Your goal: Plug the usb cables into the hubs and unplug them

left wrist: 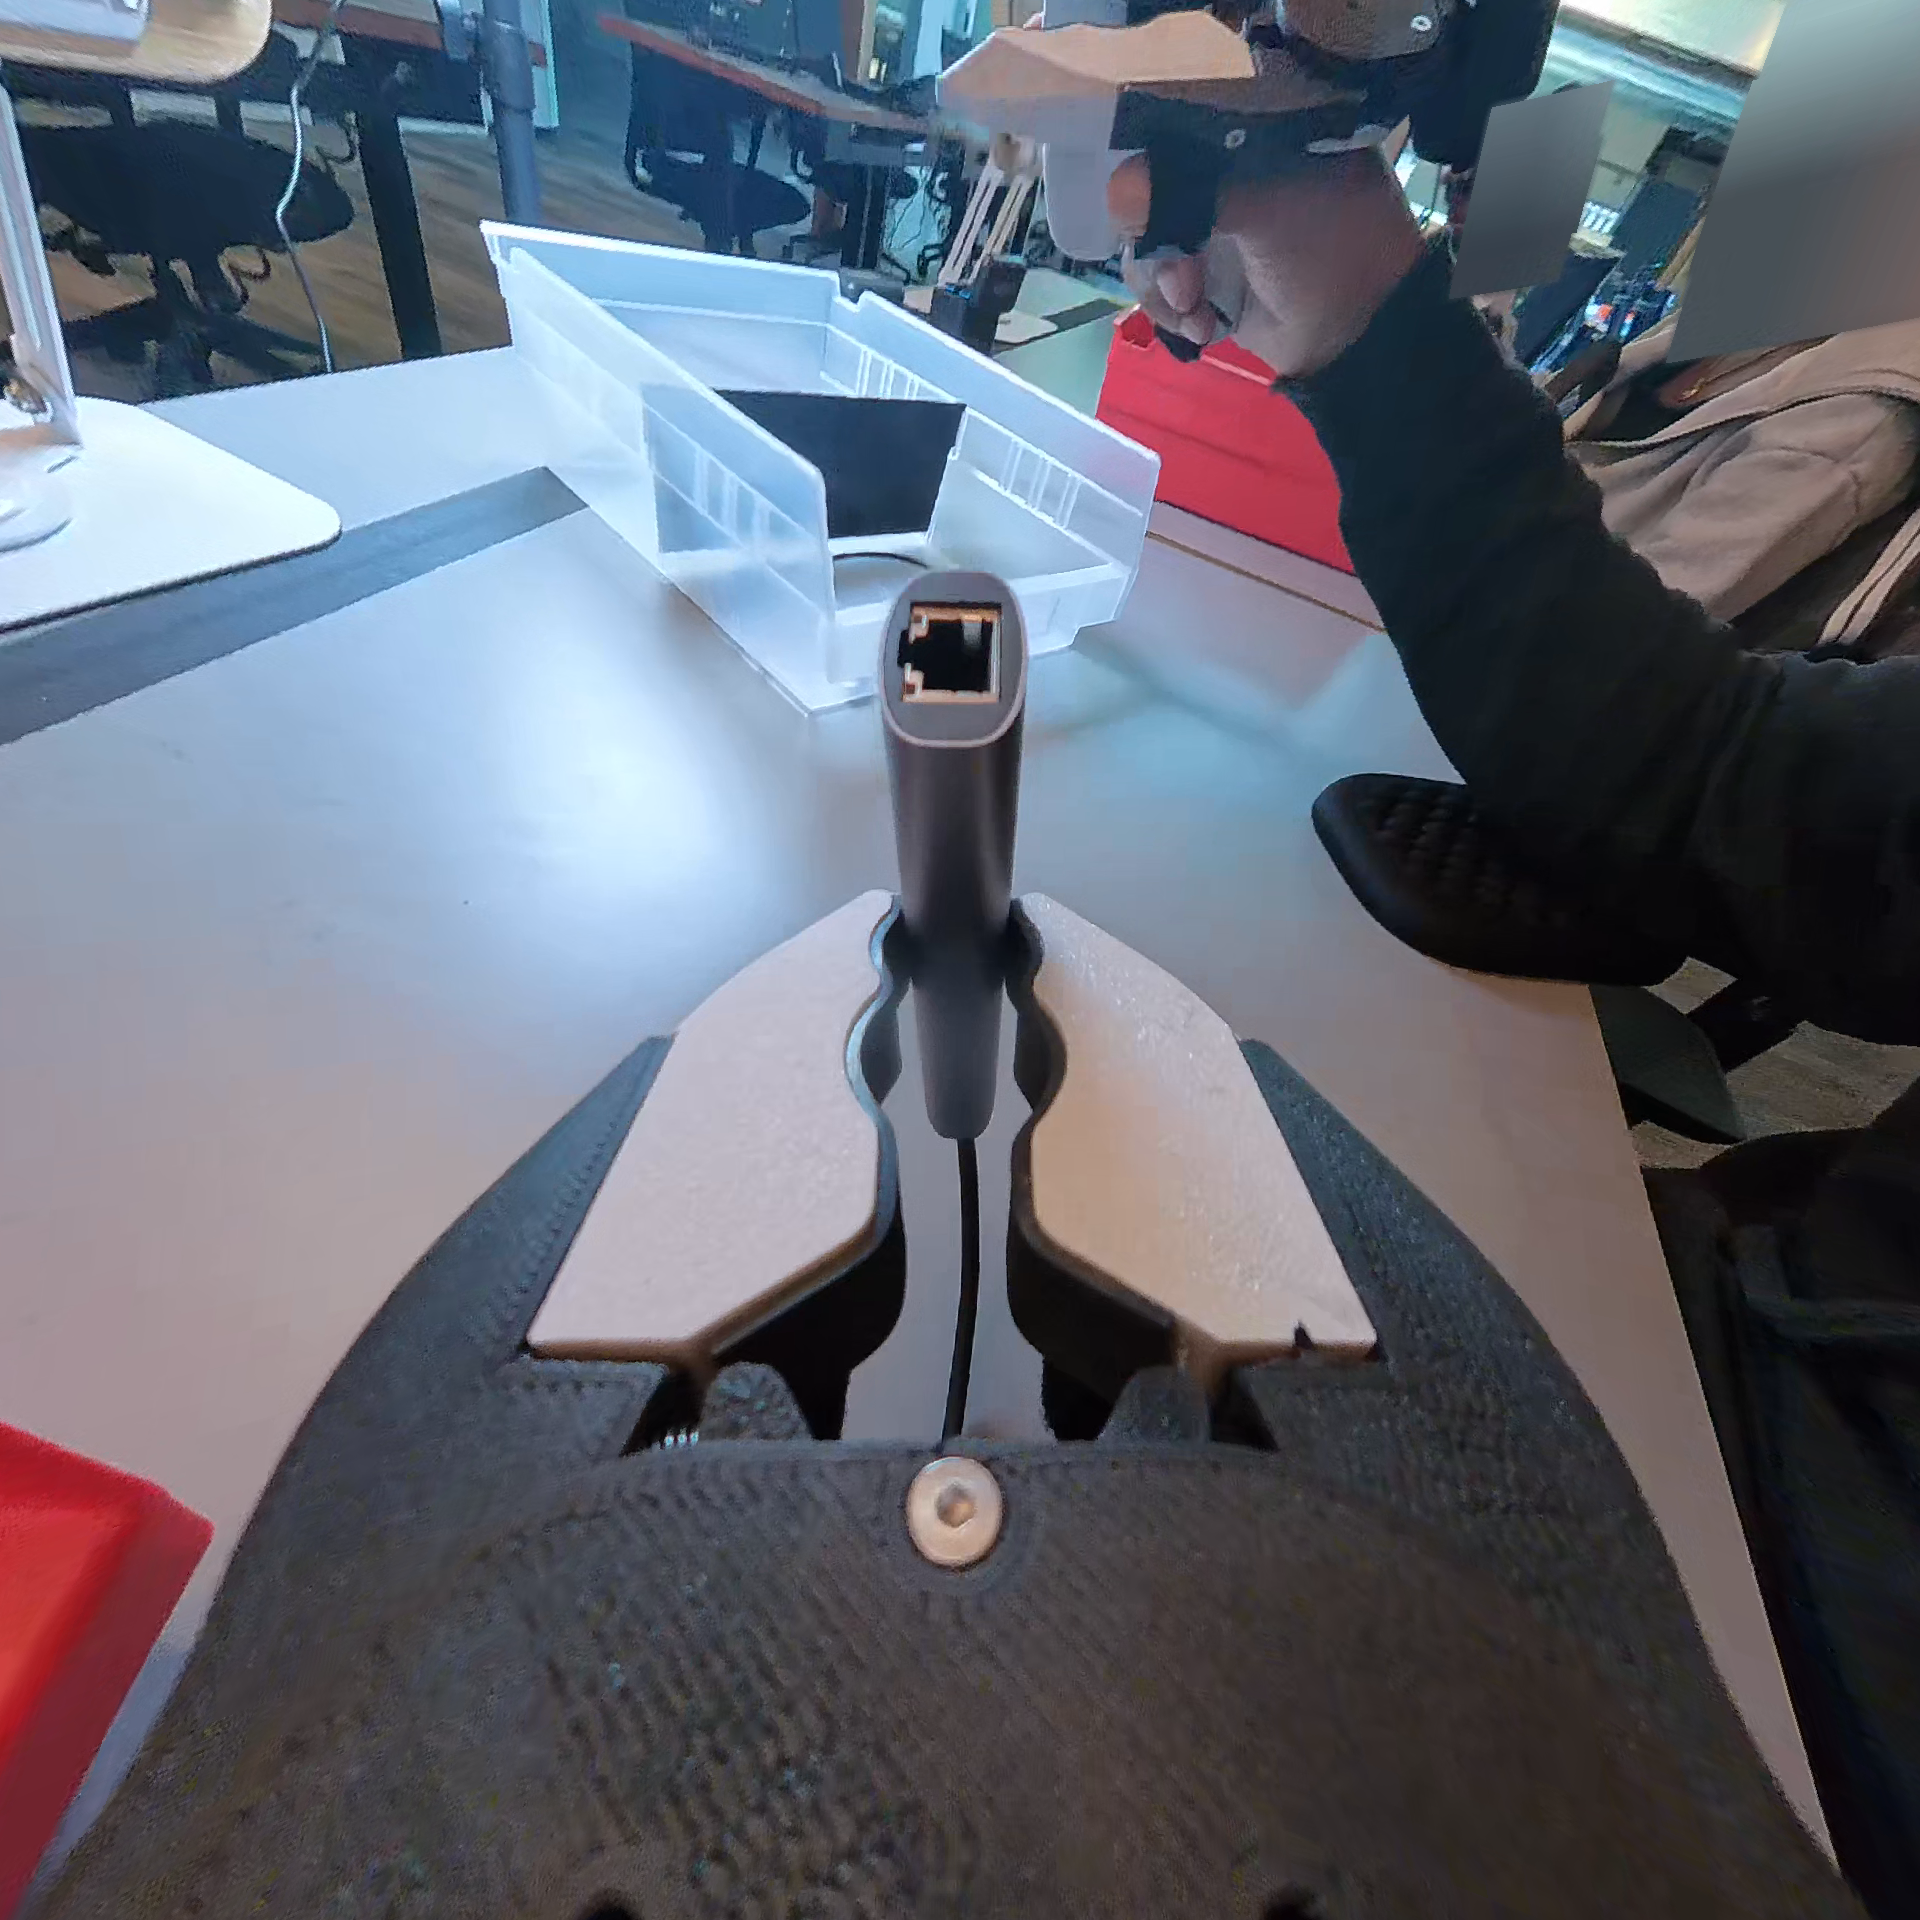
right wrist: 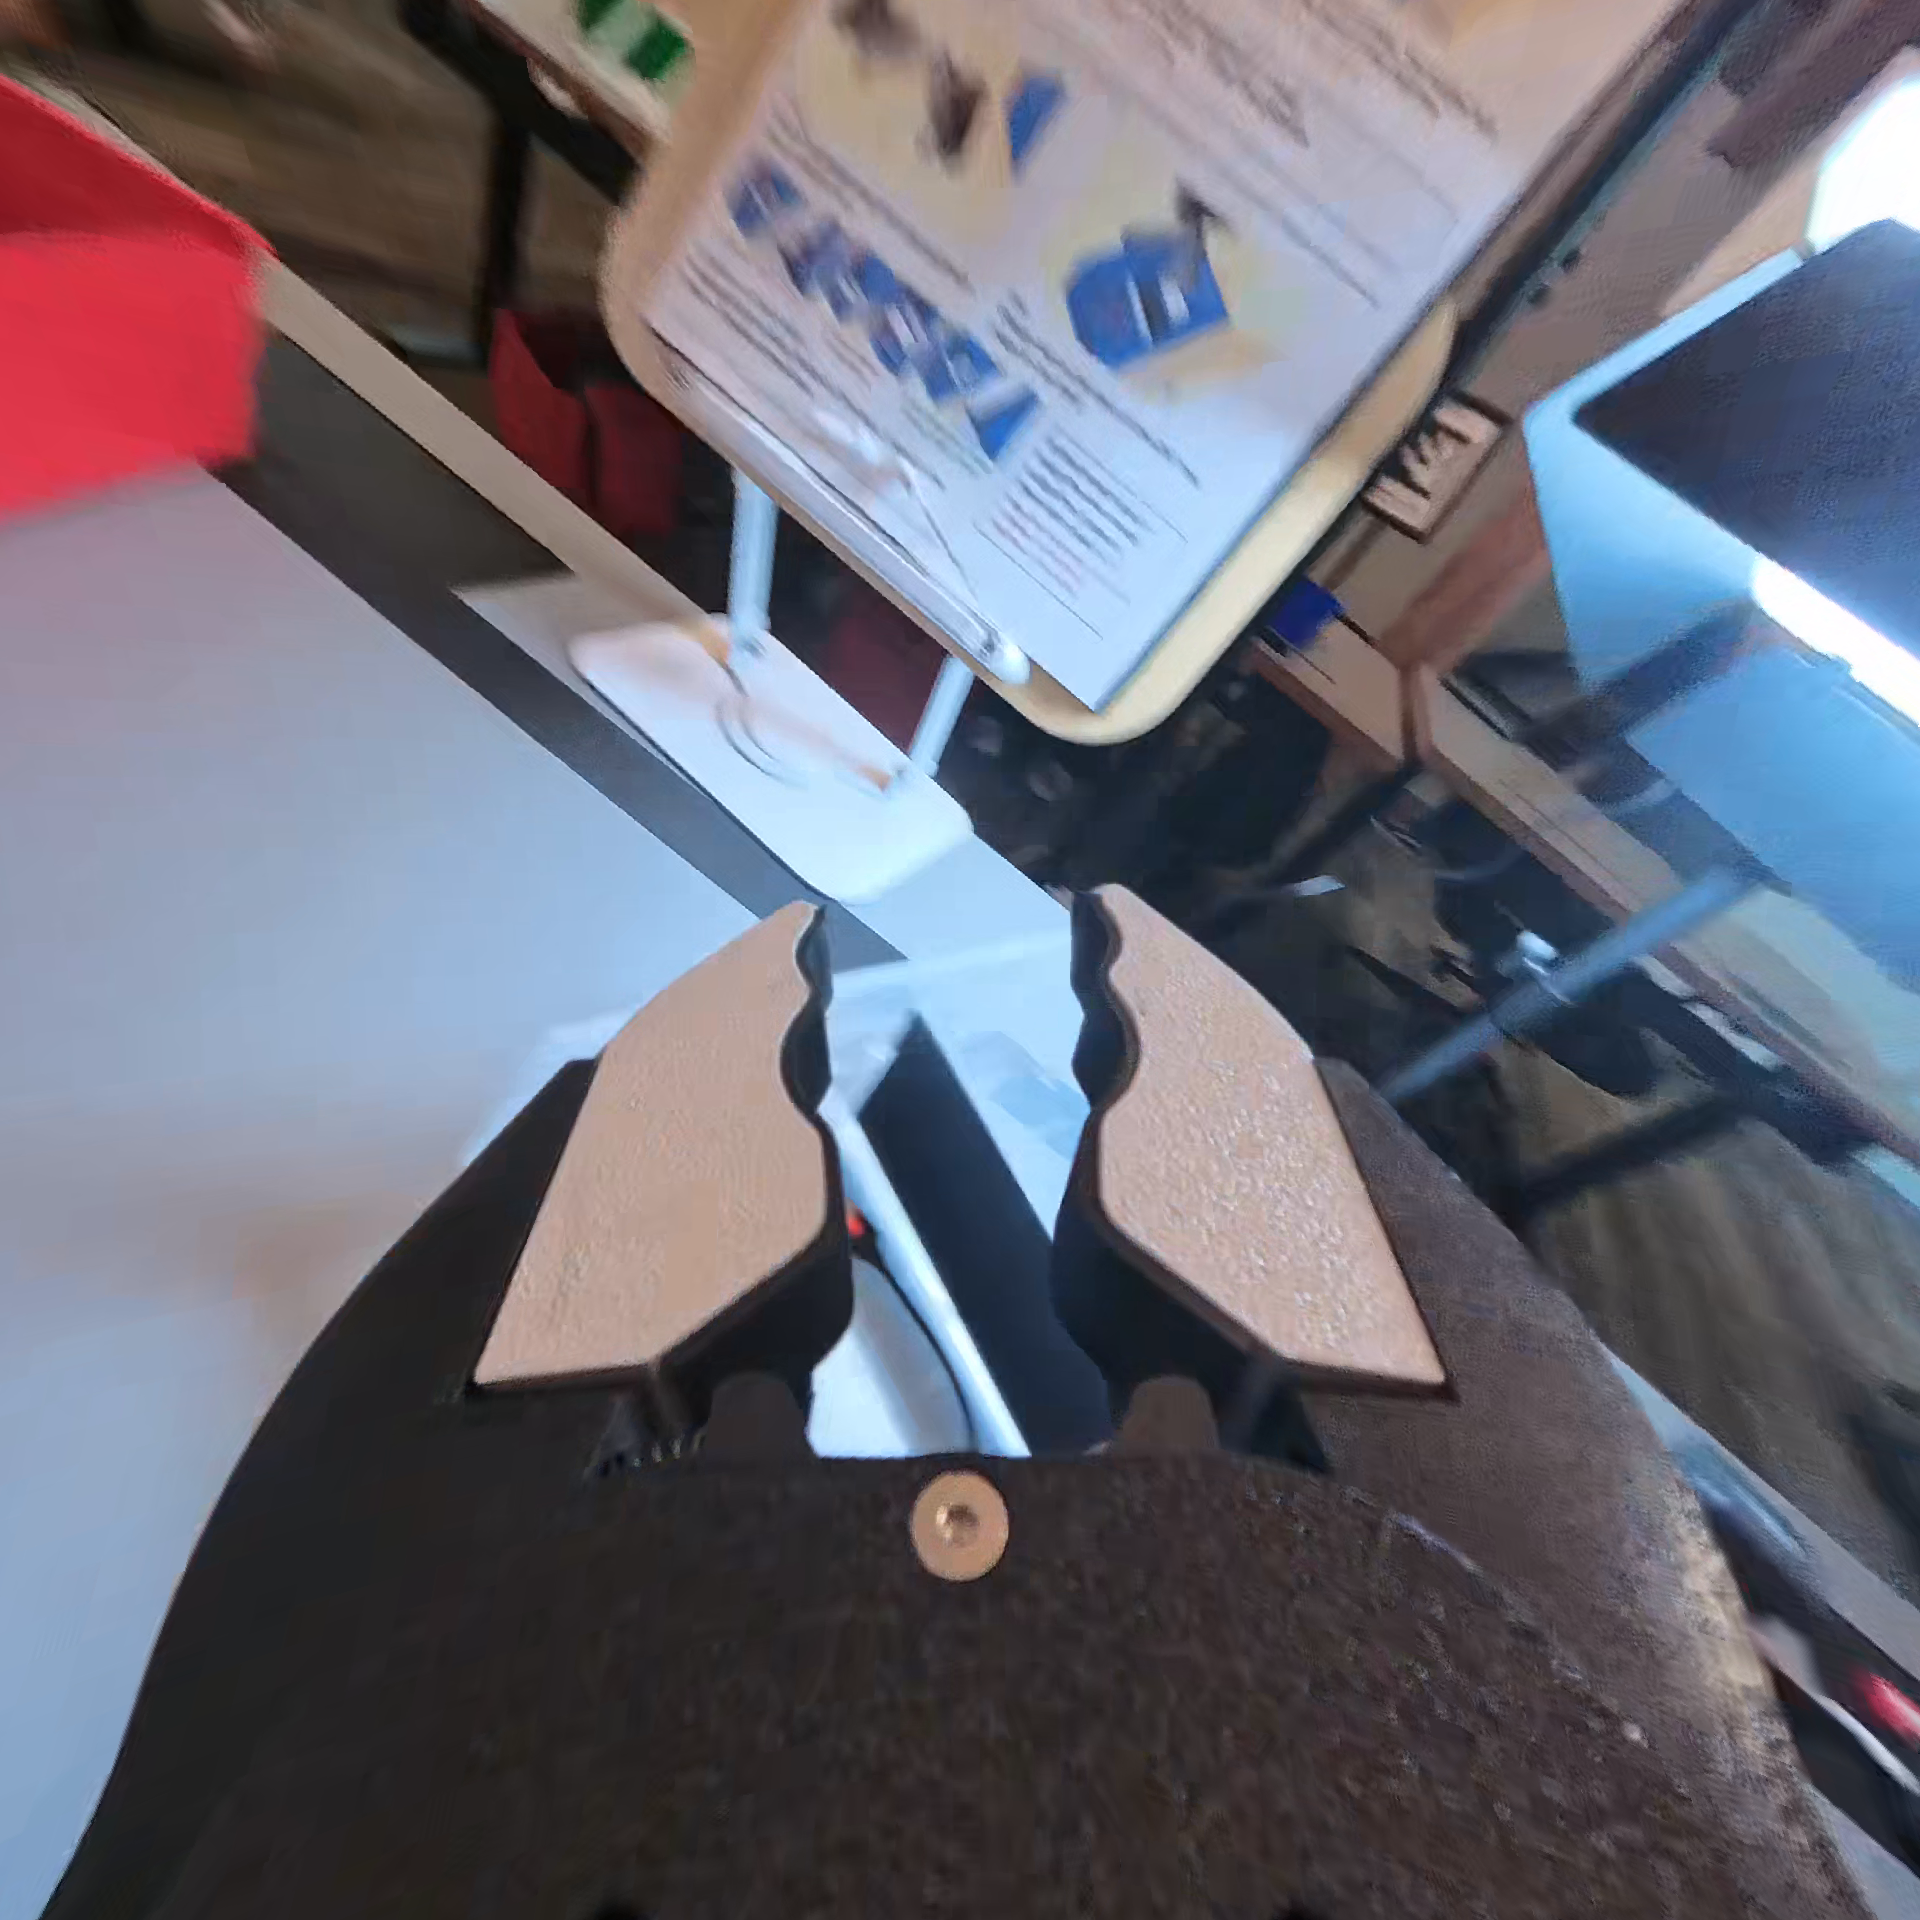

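Observation:
My left gripper is shut on a dark grey hub and holds it above the white table. The hub points forward and shows a square socket at its end. Its thin black cable runs back between the fingers. My right gripper is open and empty, tilted, held high over the table; it also shows in the left wrist view at the top, held by a hand in a black sleeve. No usb cable plug shows.
A clear plastic bin with a black sheet inside lies behind the hub. A white stand base sits far left, with a tilted board of printed pages above it. Red boxes stand at the right and the near left corner. Tip to tip, the grippers are about 30 cm apart.

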